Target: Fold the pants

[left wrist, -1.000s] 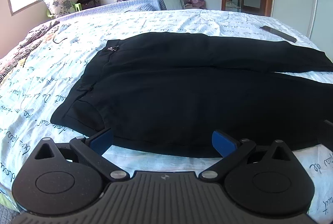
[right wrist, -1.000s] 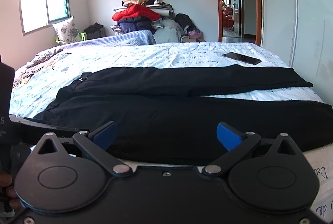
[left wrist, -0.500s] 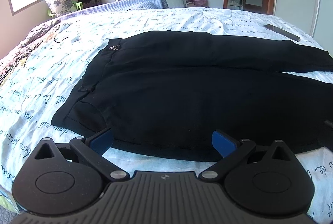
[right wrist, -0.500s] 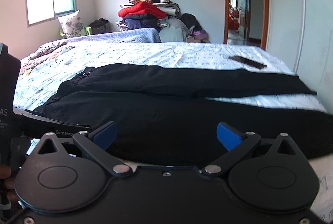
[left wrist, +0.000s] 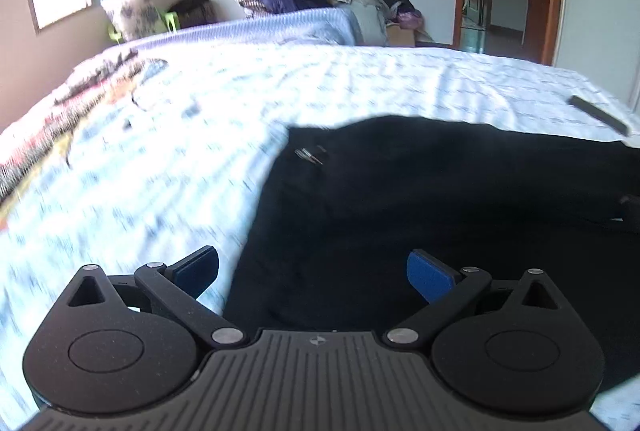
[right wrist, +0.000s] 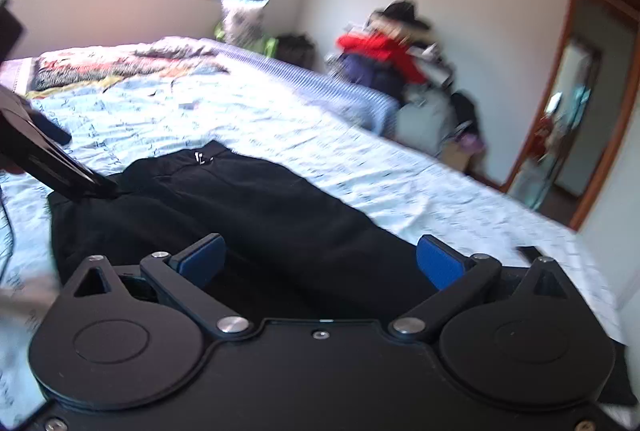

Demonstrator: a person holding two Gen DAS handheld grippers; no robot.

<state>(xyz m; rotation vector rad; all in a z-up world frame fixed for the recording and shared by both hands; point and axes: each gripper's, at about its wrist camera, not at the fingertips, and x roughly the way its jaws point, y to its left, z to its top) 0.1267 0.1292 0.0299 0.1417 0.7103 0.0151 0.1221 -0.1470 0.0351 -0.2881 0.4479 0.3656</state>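
On bed (left wrist: 360, 91): black pants (left wrist: 400, 211) flat; sheet script blurred, unreadable. Left gripper (left wrist: 312, 271), right gripper (right wrist: 318, 259) jaws spread, empty.

My left gripper (left wrist: 312, 269) has a ribbed grey body, black round housings, silver screws and blue pads (left wrist: 428, 273); my right gripper (right wrist: 320, 261) is smooth black.

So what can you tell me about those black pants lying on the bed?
The black pants are plain dark fabric, matte and soft-looking, spread flat on the white printed bedsheet. The waistband end faces the window side, with a small shiny clasp near its far corner; the legs run off toward the door side. Both open grippers, left and right, hover over the near edge, holding nothing.
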